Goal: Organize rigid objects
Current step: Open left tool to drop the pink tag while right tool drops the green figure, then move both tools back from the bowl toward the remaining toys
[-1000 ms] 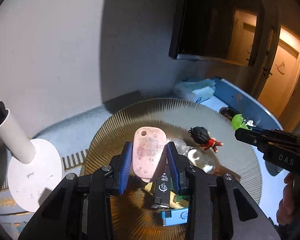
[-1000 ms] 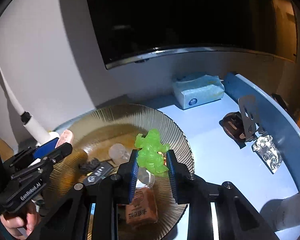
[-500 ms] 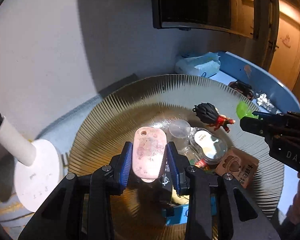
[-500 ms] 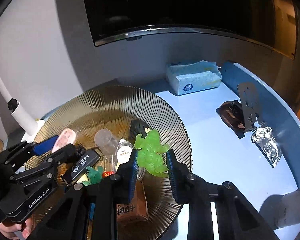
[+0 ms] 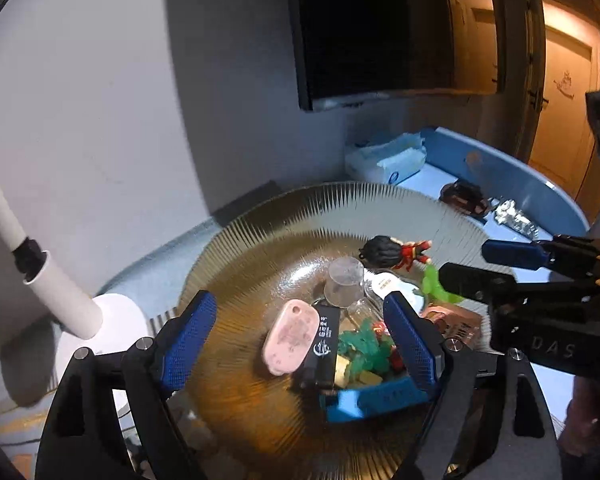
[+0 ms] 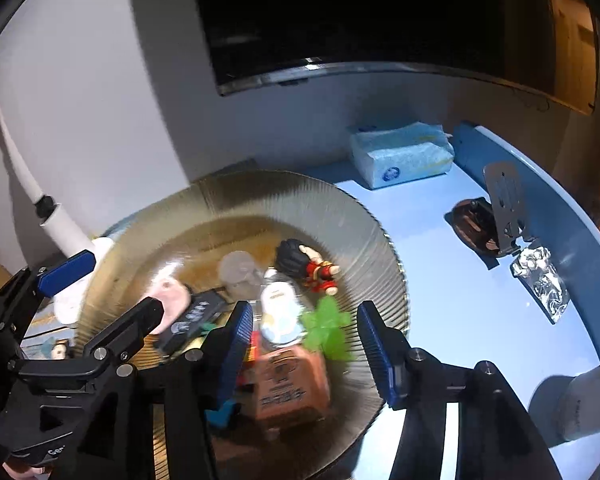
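Note:
A ribbed golden glass plate (image 5: 260,240) (image 6: 364,216) holds several small objects. A pink oval piece (image 5: 290,336) (image 6: 172,300) lies on it beside a black stick (image 5: 324,340). My left gripper (image 5: 300,332) is open above the pink piece. A green translucent figure (image 6: 326,330) (image 5: 434,284) lies on the plate, blurred, next to a brown box (image 6: 288,384). My right gripper (image 6: 304,352) is open over it. A black-haired red figurine (image 5: 396,252) (image 6: 308,264) and a clear cup (image 5: 342,284) lie further back.
A white lamp post and base (image 5: 60,300) stand left of the plate. On the blue table (image 6: 440,280) lie a tissue pack (image 6: 400,152), a dark clip with a metal plate (image 6: 488,220) and a foil wrapper (image 6: 540,284).
Both grippers opened. The pink piece dropped from the left gripper onto the plate. The green figure dropped from the right gripper onto the plate.

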Tool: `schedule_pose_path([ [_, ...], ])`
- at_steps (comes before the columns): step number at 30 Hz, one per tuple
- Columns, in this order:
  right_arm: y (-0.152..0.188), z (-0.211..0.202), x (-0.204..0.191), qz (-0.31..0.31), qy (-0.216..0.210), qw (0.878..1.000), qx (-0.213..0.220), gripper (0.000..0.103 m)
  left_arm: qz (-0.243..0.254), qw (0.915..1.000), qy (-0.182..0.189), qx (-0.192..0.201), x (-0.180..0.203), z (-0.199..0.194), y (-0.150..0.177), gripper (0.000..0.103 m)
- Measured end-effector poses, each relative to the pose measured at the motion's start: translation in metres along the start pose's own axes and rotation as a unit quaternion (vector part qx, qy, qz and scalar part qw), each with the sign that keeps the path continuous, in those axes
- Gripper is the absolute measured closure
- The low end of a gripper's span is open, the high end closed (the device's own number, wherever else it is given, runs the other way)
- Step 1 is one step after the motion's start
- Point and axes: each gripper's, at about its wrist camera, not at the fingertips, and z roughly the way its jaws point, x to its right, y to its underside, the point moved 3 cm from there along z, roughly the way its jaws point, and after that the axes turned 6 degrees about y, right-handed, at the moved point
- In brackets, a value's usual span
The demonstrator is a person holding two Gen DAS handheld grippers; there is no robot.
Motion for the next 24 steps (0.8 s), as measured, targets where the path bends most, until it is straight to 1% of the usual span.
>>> schedule_pose_path([
  [2,0.0,-0.012,-0.008,-0.005,-0.004,1.0,0.008,0.048,0.0,0.9999,-0.01,0.01,-0.003,-0.017,0.0,0.018],
  [3,0.001,-0.018,-0.012,-0.008,-0.006,1.0,0.012,0.045,-0.001,0.9998,-0.015,0.016,-0.005,-0.027,0.0,0.018],
  [4,0.002,-0.025,-0.017,-0.009,-0.007,1.0,0.016,0.043,-0.001,0.9997,-0.017,0.02,-0.007,-0.035,0.001,0.018],
  [11,0.009,-0.072,-0.05,-0.027,-0.03,0.998,0.047,0.043,-0.02,0.9982,-0.027,0.049,-0.032,-0.097,0.012,0.018],
  [12,0.011,-0.081,-0.058,-0.032,-0.036,0.998,0.052,0.042,-0.027,0.9981,-0.025,0.05,-0.037,-0.107,0.016,0.018],
  [14,0.013,-0.092,-0.071,-0.042,-0.043,0.996,0.059,0.042,-0.054,0.9964,-0.006,0.065,-0.052,-0.133,0.027,0.018],
  [15,0.016,-0.098,-0.077,-0.047,-0.046,0.996,0.063,0.041,-0.075,0.9942,0.001,0.076,-0.062,-0.149,0.036,0.015],
  [16,0.019,-0.103,-0.084,-0.054,-0.049,0.995,0.065,0.04,-0.086,0.9929,0.0,0.082,-0.069,-0.16,0.043,0.013],
  [18,0.025,-0.112,-0.101,-0.067,-0.059,0.994,0.068,0.04,-0.096,0.9909,-0.02,0.092,-0.084,-0.18,0.057,0.013],
  [20,0.033,-0.12,-0.118,-0.081,-0.072,0.992,0.069,0.039,-0.096,0.9889,-0.063,0.095,-0.101,-0.2,0.074,0.013],
  [21,0.036,-0.122,-0.125,-0.084,-0.078,0.991,0.068,0.036,-0.097,0.9875,-0.077,0.098,-0.109,-0.209,0.084,0.013],
  [22,0.04,-0.125,-0.133,-0.088,-0.086,0.99,0.067,0.028,-0.099,0.9864,-0.088,0.097,-0.119,-0.217,0.096,0.013],
  [24,0.05,-0.13,-0.146,-0.092,-0.103,0.988,0.07,0.018,-0.106,0.985,-0.104,0.088,-0.135,-0.225,0.115,0.013],
])
